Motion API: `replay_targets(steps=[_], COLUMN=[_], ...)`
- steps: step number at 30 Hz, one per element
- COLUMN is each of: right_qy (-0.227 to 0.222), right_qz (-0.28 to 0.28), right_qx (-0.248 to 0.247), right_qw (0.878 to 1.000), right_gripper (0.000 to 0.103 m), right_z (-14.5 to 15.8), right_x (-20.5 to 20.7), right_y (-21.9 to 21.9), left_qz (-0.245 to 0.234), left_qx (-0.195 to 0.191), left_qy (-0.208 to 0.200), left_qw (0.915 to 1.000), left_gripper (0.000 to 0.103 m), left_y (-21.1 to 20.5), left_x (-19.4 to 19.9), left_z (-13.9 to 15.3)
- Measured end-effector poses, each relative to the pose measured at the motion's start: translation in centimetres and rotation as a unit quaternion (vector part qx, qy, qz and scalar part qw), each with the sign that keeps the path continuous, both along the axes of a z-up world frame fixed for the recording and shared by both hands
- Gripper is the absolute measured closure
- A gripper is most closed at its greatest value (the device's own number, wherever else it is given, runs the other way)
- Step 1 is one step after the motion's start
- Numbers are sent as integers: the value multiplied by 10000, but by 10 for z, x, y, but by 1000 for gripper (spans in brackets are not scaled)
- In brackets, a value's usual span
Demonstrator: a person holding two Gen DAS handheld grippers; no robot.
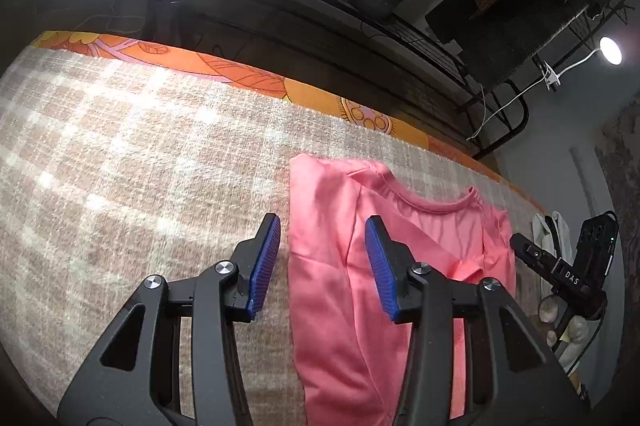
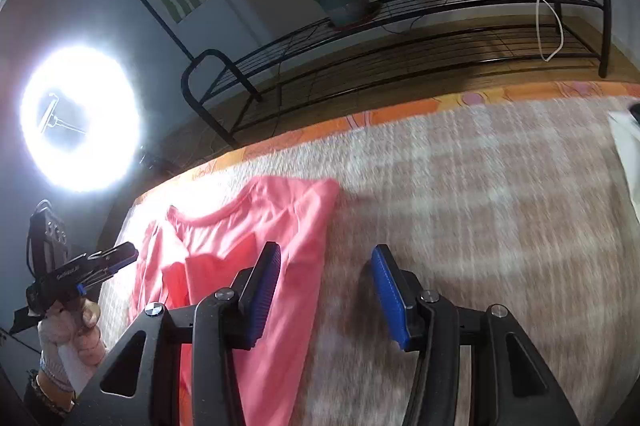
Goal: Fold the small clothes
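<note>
Left gripper [image 1: 322, 260]: released, its blue pads spread apart with nothing between them; in the lower middle of the left wrist view it hung over the left edge of the shirt, one pad above the blanket, the other above pink cloth.
Right gripper [image 2: 325, 292]: released too, pads wide apart and empty; in the lower middle of the right wrist view its left pad was over the shirt's right edge and its right pad over bare blanket.
Pink shirt [image 1: 404, 250]: lay flat on the blanket, neckline toward the top of the frame, in the lower right of the left wrist view; in the right wrist view it [image 2: 256, 246] sat lower left, with a sleeve part folded in over the body.
Checked blanket [image 1: 140, 161]: beige and white weave, covering most of the surface under the shirt.
Orange floral sheet [image 1: 240, 73]: showed as a strip along the blanket's far edge.
Other tool seen across: the right gripper [image 1: 552, 262] appeared at the right edge of the left wrist view; the left gripper [image 2: 100, 262] appeared at the lower left of the right wrist view, held by a gloved hand [image 2: 72, 338].
Ring light [image 2: 80, 117]: glaring at the left of the right wrist view.
Metal rack [image 2: 400, 37]: black, beyond the bed, carrying a potted plant [image 2: 340, 1].
</note>
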State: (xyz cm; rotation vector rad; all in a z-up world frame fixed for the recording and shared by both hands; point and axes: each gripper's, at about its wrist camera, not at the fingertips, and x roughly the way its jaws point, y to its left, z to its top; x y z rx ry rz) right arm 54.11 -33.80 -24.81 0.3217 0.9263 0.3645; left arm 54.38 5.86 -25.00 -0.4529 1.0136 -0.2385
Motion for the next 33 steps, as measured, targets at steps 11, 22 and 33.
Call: replay_targets(steps=[11, 22, 33], right_qy=[-23, 152, 184], right_qz=[172, 4, 385], right_qx=[77, 799, -9], right_qw=[9998, 9967, 9991], right_gripper=[52, 66, 102], right_z=[-3, -7, -7], right_x=[29, 33, 44], right_y=[14, -12, 22], left_qz=[-40, -30, -161], left_qx=[461, 146, 607], left_qy=[-206, -223, -335], left_qw=[9987, 9996, 9975], left_gripper=[58, 68, 100], left_y=[-23, -15, -30], left_x=[17, 21, 23], left_z=[-7, -10, -10])
